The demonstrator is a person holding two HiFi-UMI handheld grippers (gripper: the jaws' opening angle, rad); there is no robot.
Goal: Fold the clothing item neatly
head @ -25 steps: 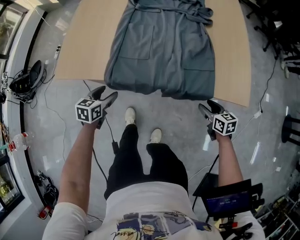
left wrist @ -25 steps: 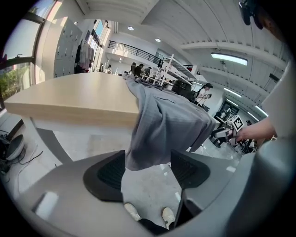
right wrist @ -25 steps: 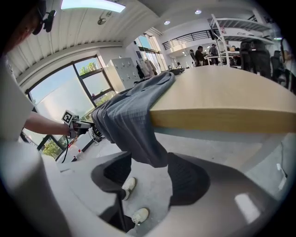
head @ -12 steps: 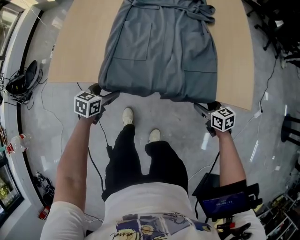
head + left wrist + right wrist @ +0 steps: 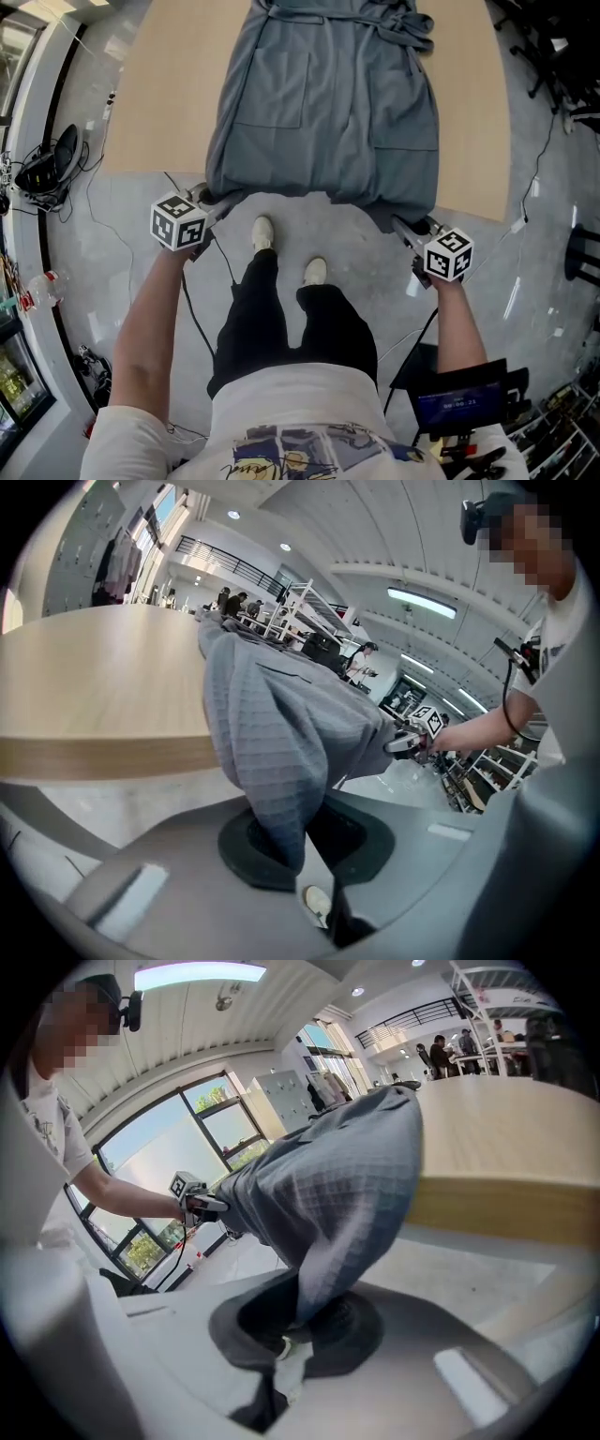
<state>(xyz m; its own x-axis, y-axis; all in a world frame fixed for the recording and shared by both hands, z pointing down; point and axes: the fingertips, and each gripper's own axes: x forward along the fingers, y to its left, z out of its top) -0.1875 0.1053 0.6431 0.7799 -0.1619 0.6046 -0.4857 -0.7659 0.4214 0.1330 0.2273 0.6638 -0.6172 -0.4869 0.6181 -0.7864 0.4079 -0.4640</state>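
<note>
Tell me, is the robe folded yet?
Not yet. Done: the robe lies spread flat on the table, its hem hanging over the near edge. In hand: the left gripper and right gripper have just been closing, each now shut on a hem corner. Left: every fold; none shows so far.

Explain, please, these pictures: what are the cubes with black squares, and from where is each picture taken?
No robot: a person holds a claw in each hand, and each marker cube is part of a claw. One picture comes from a camera on the person's head; the other two from cameras on the claws. A grey robe lies on a table, its hem over the near edge. The left claw and right claw have just been closing and each now pinches a hem corner.
</note>
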